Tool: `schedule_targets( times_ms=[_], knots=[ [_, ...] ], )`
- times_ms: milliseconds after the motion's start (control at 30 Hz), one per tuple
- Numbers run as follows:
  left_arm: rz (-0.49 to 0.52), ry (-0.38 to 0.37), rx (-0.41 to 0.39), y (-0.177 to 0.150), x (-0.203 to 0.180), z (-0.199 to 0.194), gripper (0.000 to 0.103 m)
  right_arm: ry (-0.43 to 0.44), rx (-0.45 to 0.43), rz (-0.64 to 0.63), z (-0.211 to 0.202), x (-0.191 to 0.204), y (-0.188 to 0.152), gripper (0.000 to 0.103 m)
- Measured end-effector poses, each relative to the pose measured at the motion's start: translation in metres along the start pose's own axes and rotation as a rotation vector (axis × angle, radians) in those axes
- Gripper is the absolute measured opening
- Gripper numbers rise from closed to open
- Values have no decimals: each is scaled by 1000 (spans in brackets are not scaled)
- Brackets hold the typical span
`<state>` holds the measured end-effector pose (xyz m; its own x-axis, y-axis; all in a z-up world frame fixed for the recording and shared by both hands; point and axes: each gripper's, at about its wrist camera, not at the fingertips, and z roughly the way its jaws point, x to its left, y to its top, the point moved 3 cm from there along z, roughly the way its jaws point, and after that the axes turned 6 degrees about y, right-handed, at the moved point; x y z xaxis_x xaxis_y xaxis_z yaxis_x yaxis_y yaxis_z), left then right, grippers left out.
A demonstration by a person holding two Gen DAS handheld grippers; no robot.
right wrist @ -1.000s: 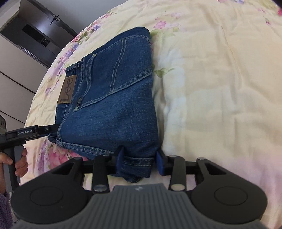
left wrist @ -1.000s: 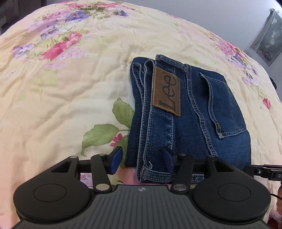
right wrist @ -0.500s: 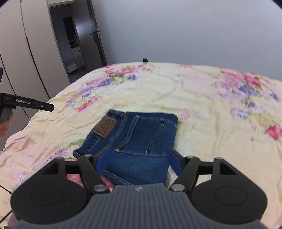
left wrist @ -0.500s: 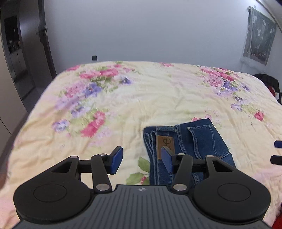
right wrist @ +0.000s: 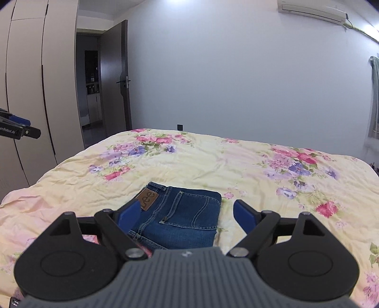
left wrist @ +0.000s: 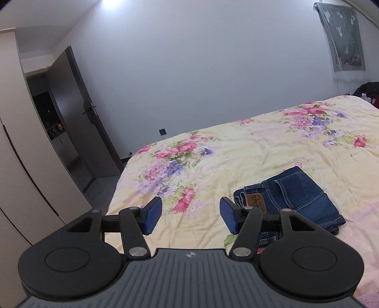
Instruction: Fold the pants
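Pants [right wrist: 180, 213] folded on bed [right wrist: 236, 165]; my left gripper [left wrist: 190, 218] and right gripper [right wrist: 183, 214] both empty, jaws just spread, backing off clear so nothing snags.

I count one folded pair of jeans [right wrist: 180, 213], one bed [right wrist: 236, 165], one leather patch [right wrist: 147, 200] on jeans, one door [right wrist: 113, 78], one air conditioner [right wrist: 312, 10].

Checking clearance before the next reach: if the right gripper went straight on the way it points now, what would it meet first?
Most likely the folded jeans on the bedspread: they lie between the open right gripper fingers, below and ahead. Depth is uncertain.
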<state>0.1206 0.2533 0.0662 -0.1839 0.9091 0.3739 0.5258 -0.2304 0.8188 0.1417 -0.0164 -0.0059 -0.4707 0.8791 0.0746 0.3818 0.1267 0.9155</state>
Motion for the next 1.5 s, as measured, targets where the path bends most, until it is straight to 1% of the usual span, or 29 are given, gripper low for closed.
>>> schedule_targets(
  times_ms=[67, 100, 133, 167, 200, 267, 333, 367, 433, 533, 700, 767, 933, 1067, 1500],
  knots=[
    [-13, 16, 16, -11, -7, -11, 67, -11, -8, 23, -8, 6, -11, 82],
    [-23, 20, 37, -17, -11, -15, 67, -16, -14, 34, -12, 9, -16, 82],
    [-28, 13, 55, -23, -15, -18, 68, -23, -21, 45, -16, 11, -21, 82],
    [-32, 3, 56, -28, -20, -23, 69, -32, -25, 57, -19, 12, -26, 82],
    [-41, 1, 48, -33, -26, -28, 70, -38, -29, 71, -22, 14, -31, 82],
    [-53, 7, 15, -41, -40, -36, 80, -49, -39, 91, -24, 19, -39, 82],
    [-76, 29, -2, -50, -54, -43, 84, -64, -39, 86, -24, 25, -47, 82],
    [-82, 40, 10, -54, -62, -43, 84, -67, -34, 78, -23, 29, -51, 82],
    [-96, 15, 36, -61, -76, -40, 84, -70, -18, 69, -16, 36, -58, 82],
    [-129, -13, 81, -74, -92, -34, 84, -49, 24, 87, -7, 43, -68, 82],
    [-153, 8, 133, -91, -103, -26, 84, -42, 81, 59, 5, 53, -82, 82],
    [-171, -1, 148, -94, -103, -23, 84, -39, 94, 53, 8, 54, -86, 82],
    [-217, -41, 177, -98, -107, -20, 84, -43, 119, 90, 12, 48, -91, 82],
    [-199, -52, 199, -100, -117, -19, 84, -32, 130, 98, 13, 49, -92, 82],
    [-163, -62, 202, -98, -129, -23, 84, -34, 117, 83, 7, 48, -90, 82]
  ],
)
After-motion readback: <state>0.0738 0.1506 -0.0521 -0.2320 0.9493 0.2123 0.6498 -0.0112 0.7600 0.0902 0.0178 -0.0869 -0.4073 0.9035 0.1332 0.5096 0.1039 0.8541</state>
